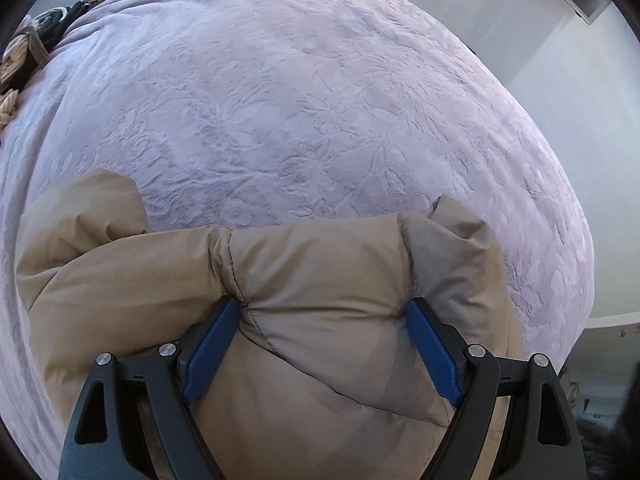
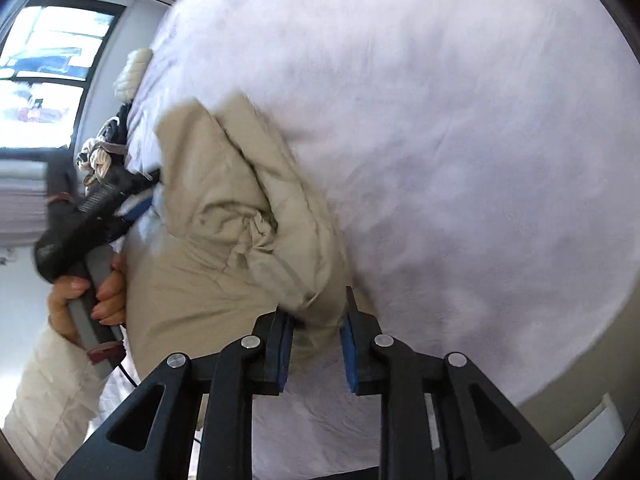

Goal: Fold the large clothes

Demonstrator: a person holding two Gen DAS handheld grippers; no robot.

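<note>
A beige padded jacket (image 1: 312, 280) lies on a bed with a lilac flower-embossed cover (image 1: 280, 100). My left gripper (image 1: 324, 312) is closed on a thick padded fold of the jacket, whose bulk keeps the blue pads wide apart. In the right wrist view the jacket (image 2: 224, 220) is bunched and lifted over the bed (image 2: 460, 140). My right gripper (image 2: 320, 320) is shut on a corner of the jacket. The left gripper (image 2: 132, 200) shows at the jacket's far end, held by a hand (image 2: 92, 292).
A pile of other clothes, cream knit and dark pieces (image 1: 36, 36), lies at the bed's far edge; it also shows in the right wrist view (image 2: 108, 136). A window (image 2: 44, 76) is behind it. A white wall (image 1: 560, 80) runs beside the bed.
</note>
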